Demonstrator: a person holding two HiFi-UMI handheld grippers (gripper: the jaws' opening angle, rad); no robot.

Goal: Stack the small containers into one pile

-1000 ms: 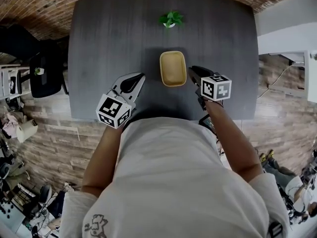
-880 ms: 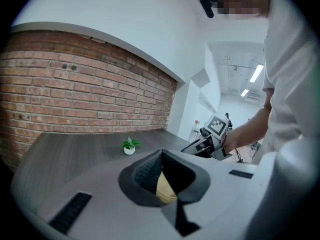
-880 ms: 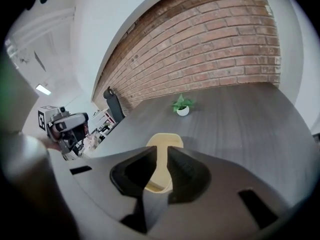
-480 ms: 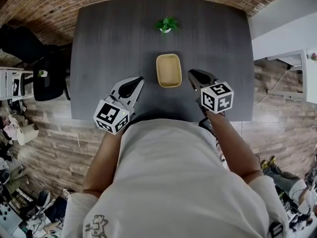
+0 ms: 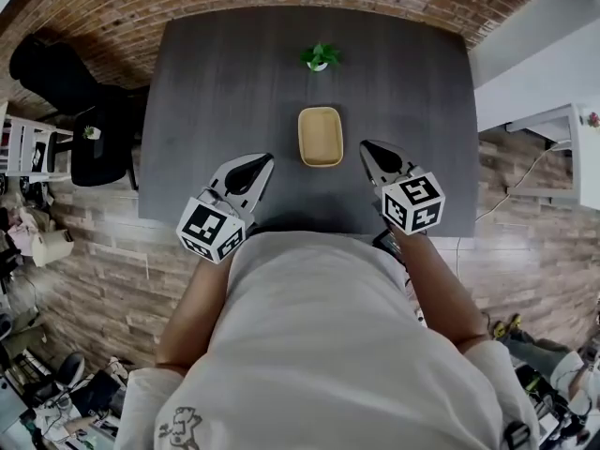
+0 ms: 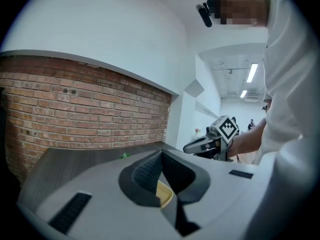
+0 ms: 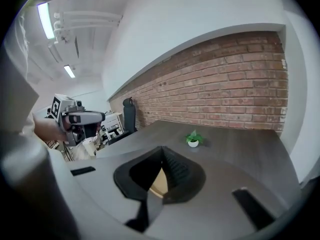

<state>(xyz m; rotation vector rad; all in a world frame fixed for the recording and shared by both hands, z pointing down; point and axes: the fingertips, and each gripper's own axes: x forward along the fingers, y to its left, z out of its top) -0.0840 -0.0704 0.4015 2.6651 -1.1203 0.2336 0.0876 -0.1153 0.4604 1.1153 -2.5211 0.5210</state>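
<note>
A tan, rounded-rectangle container (image 5: pixel 320 137) sits alone in the middle of the dark table (image 5: pixel 206 82); whether it is one piece or a nested pile I cannot tell. My left gripper (image 5: pixel 261 162) hovers to its lower left, shut and empty. My right gripper (image 5: pixel 368 147) hovers to its lower right, also shut with nothing between its fingers. Neither touches the container. In the left gripper view the container (image 6: pixel 164 194) shows as a yellow sliver below the closed jaws of that gripper (image 6: pixel 162 155), and in the right gripper view the container (image 7: pixel 158 182) peeks under the closed gripper (image 7: pixel 162 150).
A small green plant in a white pot (image 5: pixel 319 57) stands on the far side of the table, straight behind the container. A black chair (image 5: pixel 89 120) sits off the table's left edge. A brick wall runs behind the table.
My right gripper has closed its jaws and drawn back a little from the container's right edge. The left gripper has stayed at the container's lower left. The head view has shifted slightly.
</note>
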